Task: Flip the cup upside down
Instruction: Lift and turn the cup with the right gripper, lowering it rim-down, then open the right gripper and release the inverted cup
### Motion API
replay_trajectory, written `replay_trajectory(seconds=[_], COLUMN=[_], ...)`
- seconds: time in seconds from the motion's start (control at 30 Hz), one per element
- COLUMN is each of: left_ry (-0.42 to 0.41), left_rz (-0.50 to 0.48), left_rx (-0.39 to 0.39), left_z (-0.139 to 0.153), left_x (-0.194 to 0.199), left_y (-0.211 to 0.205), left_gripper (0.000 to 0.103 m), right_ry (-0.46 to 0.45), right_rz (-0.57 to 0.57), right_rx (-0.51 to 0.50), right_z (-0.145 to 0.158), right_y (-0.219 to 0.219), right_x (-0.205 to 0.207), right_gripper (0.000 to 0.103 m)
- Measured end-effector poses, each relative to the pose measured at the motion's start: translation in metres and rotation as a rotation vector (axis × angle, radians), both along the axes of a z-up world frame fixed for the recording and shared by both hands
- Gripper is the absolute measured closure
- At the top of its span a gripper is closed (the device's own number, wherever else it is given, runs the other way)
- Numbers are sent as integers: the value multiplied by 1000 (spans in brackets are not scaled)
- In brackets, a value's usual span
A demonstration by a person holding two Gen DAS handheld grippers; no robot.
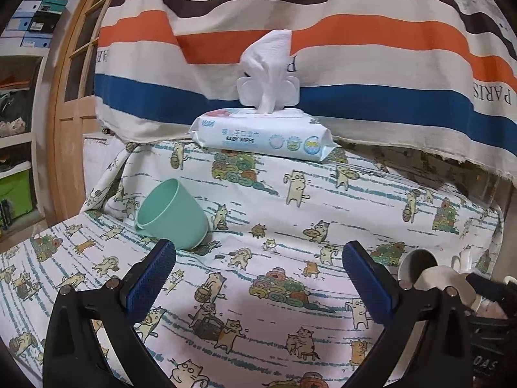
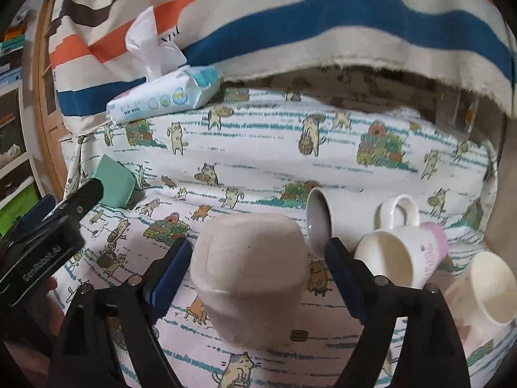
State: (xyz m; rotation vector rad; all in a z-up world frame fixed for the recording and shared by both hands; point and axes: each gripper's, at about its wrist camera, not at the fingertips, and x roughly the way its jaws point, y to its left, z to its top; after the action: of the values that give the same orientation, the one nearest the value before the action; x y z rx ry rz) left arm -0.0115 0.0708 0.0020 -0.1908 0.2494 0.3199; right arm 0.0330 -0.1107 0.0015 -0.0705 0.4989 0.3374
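Observation:
A mint green cup [image 1: 173,215] lies tilted on its side on the cat-print cloth [image 1: 258,307], just beyond my left gripper's left finger. My left gripper [image 1: 258,260] is open and empty. It also shows in the right wrist view [image 2: 48,226], with the green cup [image 2: 116,181] behind it. In the right wrist view a beige cup [image 2: 252,274] stands upside down between the open fingers of my right gripper [image 2: 258,258]. The pads stand a little apart from its sides.
A baby wipes pack [image 1: 261,135] with a wipe sticking up sits at the back, against a striped hanging cloth [image 1: 355,48]. Three more cups lie on their sides at the right: a white one [image 2: 336,216], a handled mug [image 2: 400,255] and a cream one [image 2: 484,287]. Shelves stand at the far left.

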Motion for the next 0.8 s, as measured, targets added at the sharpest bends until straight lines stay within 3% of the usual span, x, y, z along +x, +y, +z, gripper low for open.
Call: replay_trajectory(seconds=[0.2, 0.37, 0.6, 0.8], left_ry=[-11, 7, -14, -4], left_rz=[-48, -87, -176, -262], left_rx=[33, 56, 85, 129], left_z=[2, 1, 3, 4], left_x=[-1, 4, 2, 5], left_y=[-10, -17, -28, -44], left_gripper=[1, 1, 1, 1], right_ry=[-144, -257, -287, -252], right_rz=[-16, -83, -104, -122], right_rx=[8, -25, 19, 47], right_z=[18, 27, 25, 14], right_y=[-15, -25, -44, -53], right_x=[-24, -38, -45, -37], right_gripper=[0, 0, 0, 0])
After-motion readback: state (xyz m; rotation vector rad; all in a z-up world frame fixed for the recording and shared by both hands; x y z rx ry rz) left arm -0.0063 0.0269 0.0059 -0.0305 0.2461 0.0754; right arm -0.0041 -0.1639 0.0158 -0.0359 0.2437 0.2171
